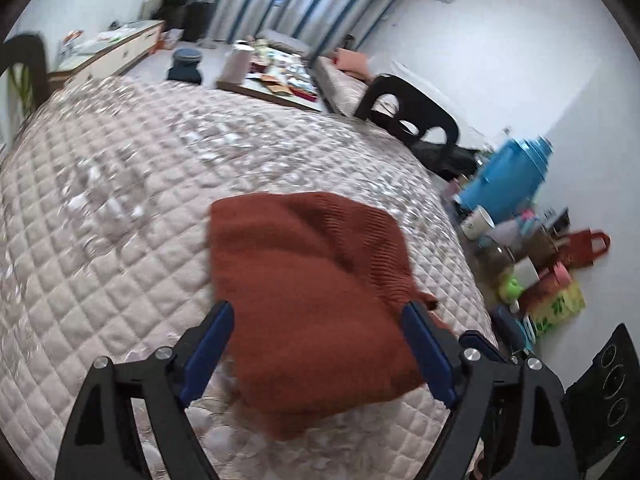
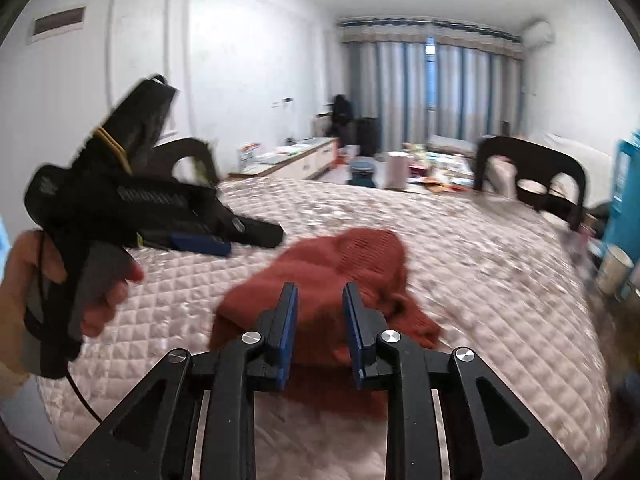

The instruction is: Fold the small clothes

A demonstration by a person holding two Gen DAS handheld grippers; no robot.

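Note:
A rust-red knitted garment [image 1: 304, 280] lies bunched on the quilted beige table cover [image 1: 120, 200]. My left gripper [image 1: 320, 312] hovers over its near edge, jaws wide open and empty. In the right wrist view the same garment [image 2: 344, 264] lies in a crumpled heap. My right gripper [image 2: 320, 292] is above its near side, jaws partly open, holding nothing. The left gripper [image 2: 224, 240] also shows in the right wrist view, held in a hand at the left, above the cover and beside the garment.
Black chairs [image 1: 408, 116] stand at the far edge of the table. A blue jug [image 1: 508, 176], a white cup [image 1: 478, 222] and bags crowd the right side. A low table [image 1: 280, 80] with clutter is beyond the table.

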